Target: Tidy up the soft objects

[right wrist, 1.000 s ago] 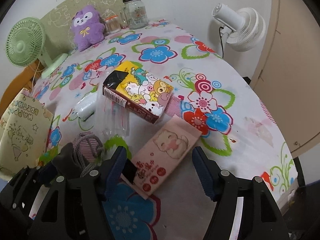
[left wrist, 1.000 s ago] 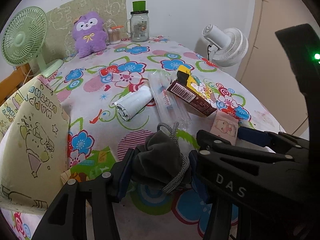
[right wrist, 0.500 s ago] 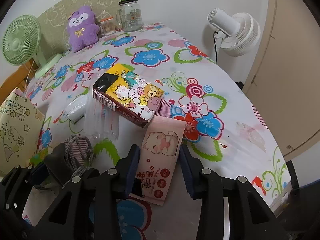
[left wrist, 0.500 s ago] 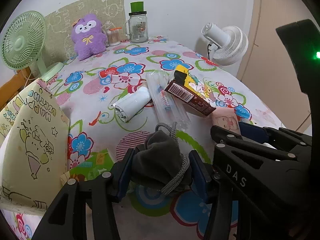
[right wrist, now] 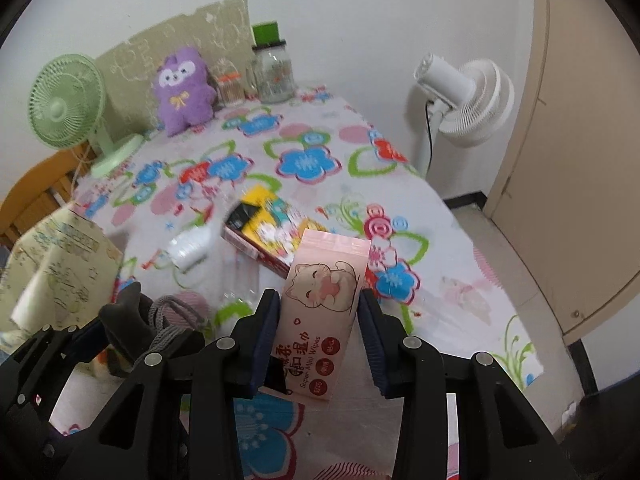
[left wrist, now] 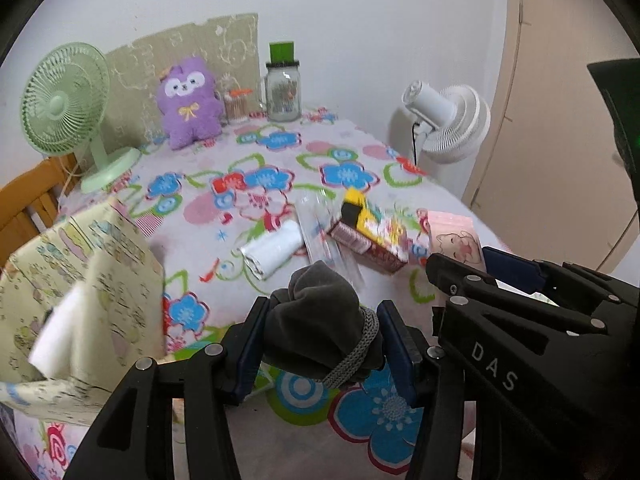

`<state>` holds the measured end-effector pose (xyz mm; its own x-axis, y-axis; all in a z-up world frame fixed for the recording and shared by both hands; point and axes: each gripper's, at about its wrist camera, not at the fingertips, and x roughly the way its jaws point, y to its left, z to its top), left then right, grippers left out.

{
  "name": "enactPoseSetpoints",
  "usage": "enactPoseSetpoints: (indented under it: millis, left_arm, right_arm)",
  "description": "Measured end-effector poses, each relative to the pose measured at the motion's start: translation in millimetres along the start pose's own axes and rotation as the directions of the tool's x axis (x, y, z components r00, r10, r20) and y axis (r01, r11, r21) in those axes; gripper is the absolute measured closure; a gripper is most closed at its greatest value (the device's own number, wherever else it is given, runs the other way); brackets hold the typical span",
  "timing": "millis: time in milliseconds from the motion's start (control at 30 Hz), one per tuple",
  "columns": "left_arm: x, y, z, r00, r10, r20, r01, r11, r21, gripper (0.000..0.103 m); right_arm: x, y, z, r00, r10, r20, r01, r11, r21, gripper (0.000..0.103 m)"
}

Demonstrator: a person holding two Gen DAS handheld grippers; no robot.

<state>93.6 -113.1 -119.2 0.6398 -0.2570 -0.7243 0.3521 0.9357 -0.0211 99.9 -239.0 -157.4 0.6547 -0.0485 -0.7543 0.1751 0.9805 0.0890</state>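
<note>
Pouch [left wrist: 316, 320] clenched in left tool [left wrist: 320, 344], wipes pack [right wrist: 320, 312] in right tool [right wrist: 318, 336], above table edge [right wrist: 460, 232]

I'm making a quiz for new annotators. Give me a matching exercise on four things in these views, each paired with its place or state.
Things:
1. grey drawstring pouch
2. pink wet-wipes pack
3. purple plush toy
4. white fan

Places or states:
A. standing beyond the table's right edge
B. clamped in the left gripper
C. upright at the table's far end, beside the green fan
D. clamped in the right gripper

Pairs: 1-B, 2-D, 3-C, 4-A
</note>
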Motion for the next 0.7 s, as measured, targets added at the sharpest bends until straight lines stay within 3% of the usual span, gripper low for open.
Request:
enactPoseSetpoints:
  millis: [400,700]
  left_arm:
    - [-47,11,20,0.994,0.032,0.103,-0.030,0.999,-0.019,0.047]
    - [-65,20,25,0.990,0.045,0.134,-0.042,0.999,-0.027,0.047]
  right_arm:
    - [-54,16,21,0.992,0.054,0.112,-0.049,0.998,-0.046,0.060]
    - [-80,28,30,0.984,0.079,0.162,-0.068,0.995,-0.071,0.060]
